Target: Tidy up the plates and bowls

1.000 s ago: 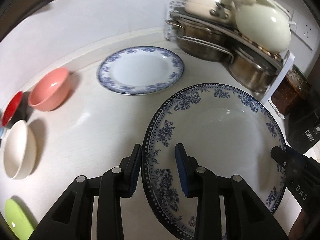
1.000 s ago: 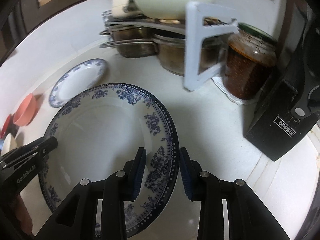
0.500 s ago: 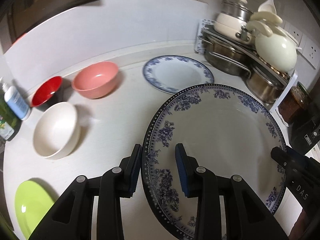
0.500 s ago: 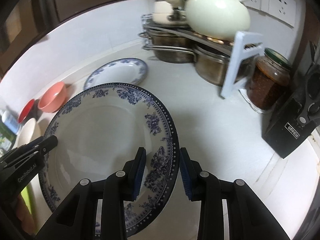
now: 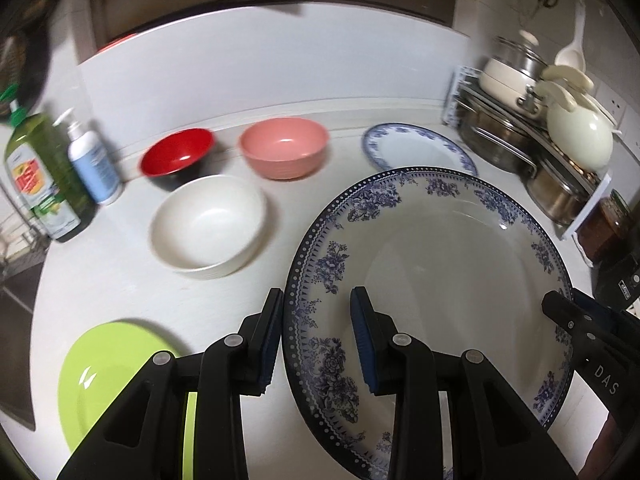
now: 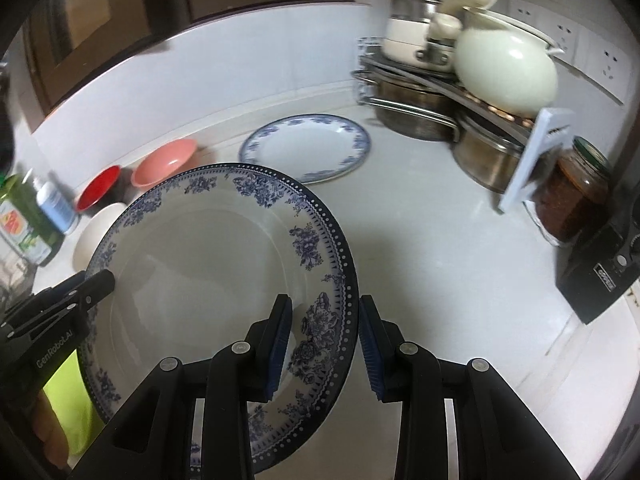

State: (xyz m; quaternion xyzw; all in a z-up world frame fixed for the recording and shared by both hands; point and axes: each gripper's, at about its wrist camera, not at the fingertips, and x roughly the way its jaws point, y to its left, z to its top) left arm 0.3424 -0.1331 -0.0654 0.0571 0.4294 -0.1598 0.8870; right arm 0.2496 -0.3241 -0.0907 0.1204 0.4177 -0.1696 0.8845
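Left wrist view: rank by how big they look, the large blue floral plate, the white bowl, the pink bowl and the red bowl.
1. large blue floral plate, though nearness inflates it
2. white bowl
3. pink bowl
4. red bowl

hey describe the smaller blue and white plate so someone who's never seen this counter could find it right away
Look along the white counter toward the back wall, just left of the metal rack of pots in the corner. The smaller blue and white plate lies flat there, to the right of the pink bowl. Unlike the larger floral plate, no gripper holds it.
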